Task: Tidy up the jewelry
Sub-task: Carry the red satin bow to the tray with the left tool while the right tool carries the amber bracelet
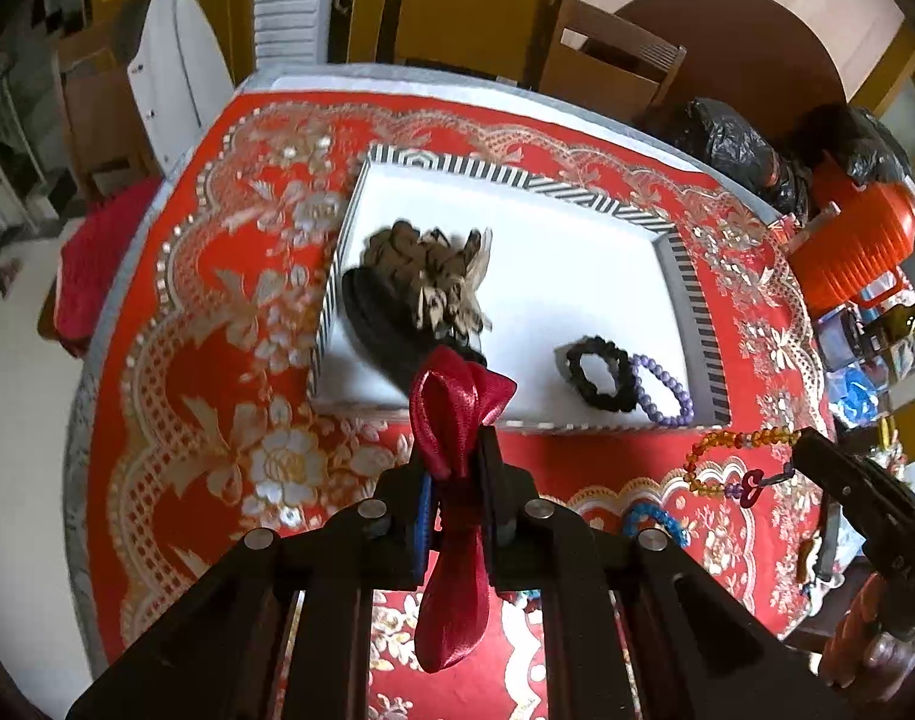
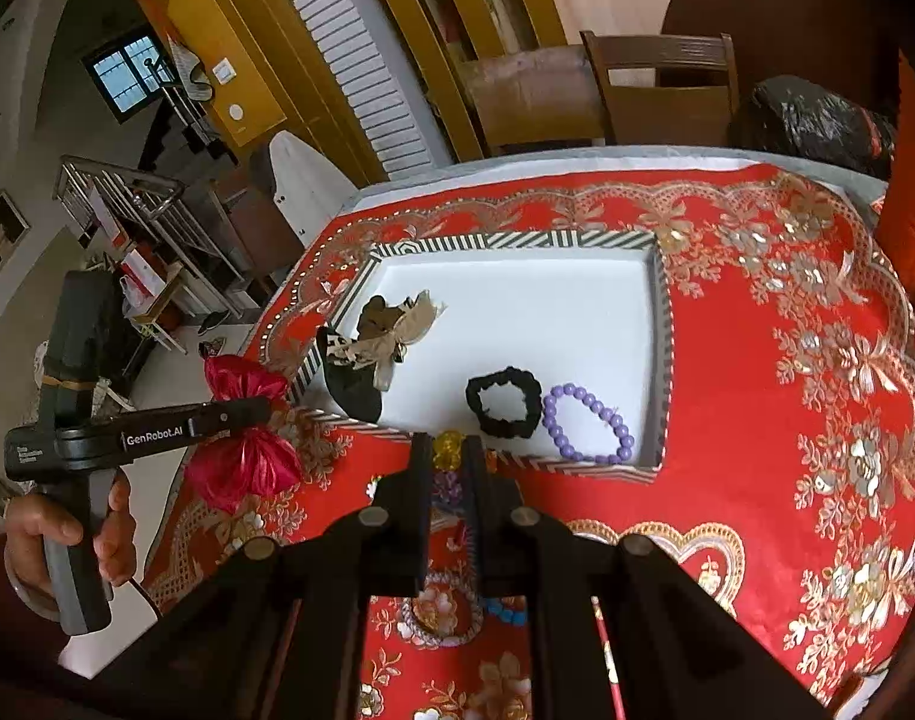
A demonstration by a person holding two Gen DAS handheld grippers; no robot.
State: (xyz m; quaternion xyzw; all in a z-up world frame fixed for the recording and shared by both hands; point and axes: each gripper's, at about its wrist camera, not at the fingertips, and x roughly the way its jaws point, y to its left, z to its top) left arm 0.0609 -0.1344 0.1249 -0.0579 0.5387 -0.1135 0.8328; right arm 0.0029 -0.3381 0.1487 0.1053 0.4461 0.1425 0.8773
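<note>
A surface (image 2: pixel 757 396) draped in red and gold cloth carries a striped, white-floored tray (image 2: pixel 660 312) near its far edge, where we are gathering the jewelry. Inside the tray, a brown feathered hairpiece (image 1: pixel 433 276) sits at the left end, over the wall there, while a black scrunchie (image 2: pixel 504 403) and a purple bead bracelet (image 2: pixel 589 425) lie side by side against the near wall, just touching.

Our left hand-held gripper (image 1: pixel 457 450) is clamped shut on a red satin bow (image 1: pixel 451 408), held clear of the cloth just short of the tray's near wall. Our right hand-held gripper (image 2: pixel 445 456) is closed on a strand of amber and purple beads (image 1: pixel 733 450), hanging above the cloth beside the tray's near right corner.

We judge both pieces to be mid-carry. The next move calls for bringing each over the tray wall, onto bare white floor, before letting go. A small blue bracelet (image 1: pixel 655 519) is not yet collected, near the surface's front edge.
</note>
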